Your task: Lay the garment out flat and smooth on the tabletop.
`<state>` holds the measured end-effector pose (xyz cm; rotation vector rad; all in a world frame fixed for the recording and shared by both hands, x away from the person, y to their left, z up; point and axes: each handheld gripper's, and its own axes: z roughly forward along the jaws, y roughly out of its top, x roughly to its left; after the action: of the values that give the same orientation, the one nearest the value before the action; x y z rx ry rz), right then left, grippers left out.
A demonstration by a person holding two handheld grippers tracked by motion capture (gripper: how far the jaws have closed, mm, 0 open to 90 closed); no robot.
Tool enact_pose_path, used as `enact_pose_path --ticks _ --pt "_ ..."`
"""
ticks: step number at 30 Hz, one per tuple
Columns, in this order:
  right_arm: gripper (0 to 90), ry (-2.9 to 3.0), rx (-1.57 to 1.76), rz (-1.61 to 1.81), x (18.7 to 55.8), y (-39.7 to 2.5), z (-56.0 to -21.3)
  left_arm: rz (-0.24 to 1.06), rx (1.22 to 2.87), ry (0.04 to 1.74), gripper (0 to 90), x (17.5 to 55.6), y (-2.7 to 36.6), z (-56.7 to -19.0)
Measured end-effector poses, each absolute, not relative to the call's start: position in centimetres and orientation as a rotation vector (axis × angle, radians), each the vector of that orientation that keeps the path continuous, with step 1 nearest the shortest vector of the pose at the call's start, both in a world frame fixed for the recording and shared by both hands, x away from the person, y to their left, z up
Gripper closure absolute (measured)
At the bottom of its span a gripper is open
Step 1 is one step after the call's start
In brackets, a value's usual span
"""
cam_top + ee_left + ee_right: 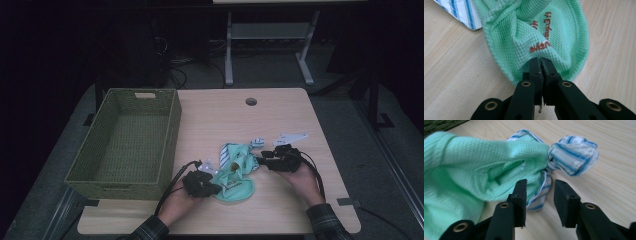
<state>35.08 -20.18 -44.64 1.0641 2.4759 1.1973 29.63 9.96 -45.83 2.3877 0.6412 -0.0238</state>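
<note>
High view has your worktop (pixel 280 120) with the green woven basket (pixel 125 142) along its left edge, probably where the laundry ends up. The mint waffle cloth (pixel 235 175) sits crumpled near the front edge, middle, tangled with a blue-striped cloth (pixel 574 155). Your left gripper (pixel 540 61) is clamped on the mint cloth's hem, just below the orange stitched lettering, likely pinning it. Your right gripper (pixel 539 187) is spread wide around the striped bit, not gripping yet.
</note>
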Motion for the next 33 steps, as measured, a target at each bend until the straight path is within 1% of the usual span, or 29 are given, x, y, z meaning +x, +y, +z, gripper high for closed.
enact_pose_path --ticks 8,10,15,21,33 --pt "69.5 2.510 1.134 1.190 36.9 -19.3 -46.0 -0.024 2.393 0.642 87.2 29.7 9.9 -45.8" --pt "73.2 2.515 1.132 1.172 37.2 -19.1 -46.3 -0.019 2.401 0.633 87.2 29.7 9.9 -45.8" --pt "86.4 2.518 1.150 1.125 37.5 -18.7 -46.5 -0.010 2.405 0.630 87.3 29.6 9.9 -45.7" --pt "88.3 2.453 1.138 1.144 37.8 -19.3 -45.5 -0.011 2.406 0.633 87.5 29.6 9.9 -45.7" --pt "88.5 2.319 1.158 1.179 37.7 -22.4 -43.3 -0.007 2.407 0.633 87.5 29.6 9.9 -45.7"
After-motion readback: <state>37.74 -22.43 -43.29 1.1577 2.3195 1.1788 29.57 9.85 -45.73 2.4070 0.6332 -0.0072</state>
